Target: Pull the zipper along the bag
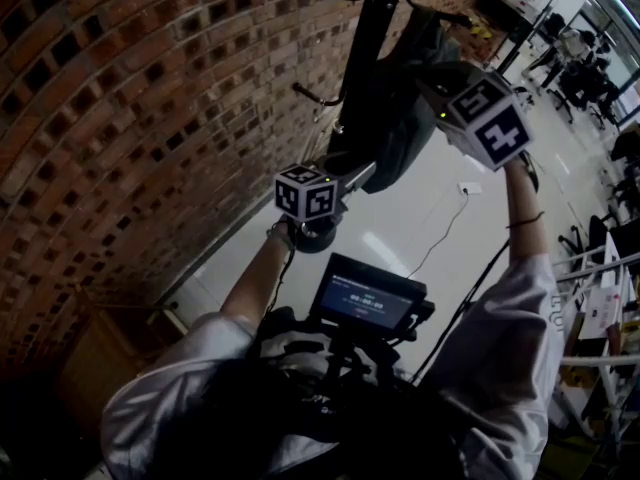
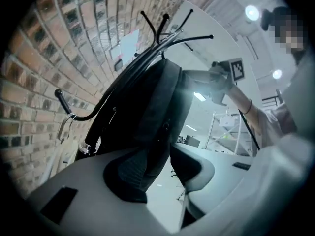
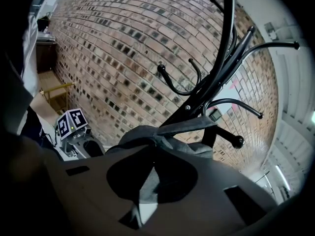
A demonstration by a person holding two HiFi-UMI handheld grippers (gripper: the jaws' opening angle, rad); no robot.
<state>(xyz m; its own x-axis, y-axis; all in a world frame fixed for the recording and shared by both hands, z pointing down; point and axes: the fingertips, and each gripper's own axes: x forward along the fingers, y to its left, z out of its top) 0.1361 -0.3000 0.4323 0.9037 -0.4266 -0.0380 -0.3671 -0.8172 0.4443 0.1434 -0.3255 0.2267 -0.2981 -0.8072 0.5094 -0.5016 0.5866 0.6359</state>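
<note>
Filling the left of the head view, a red brick wall (image 1: pixel 120 118) curves down to a pale, glossy floor (image 1: pixel 400 218), where a thin cable (image 1: pixel 445 230) trails. A black coat rack (image 1: pixel 362 58) with curved hooks stands just beside the wall. The bag (image 1: pixel 410 108) hangs on it, clear of the floor. At the far right an open office area (image 1: pixel 590 78) shows, too small to detail.

The bag is dark grey soft cloth, slumped and folded, long and narrow as it hangs. The zipper seems to run along its edge, though it is hard to pick out on the dark cloth. The left hand-held gripper (image 2: pixel 165 171) sits low on the bag with its jaws wide apart. The bag's lower edge dips between them, close to one pad, with a clear gap on the other side. The right hand-held gripper (image 3: pixel 151 173), higher up near the hooks, has its jaws closed and pinches a fold of the bag's grey cloth.
</note>
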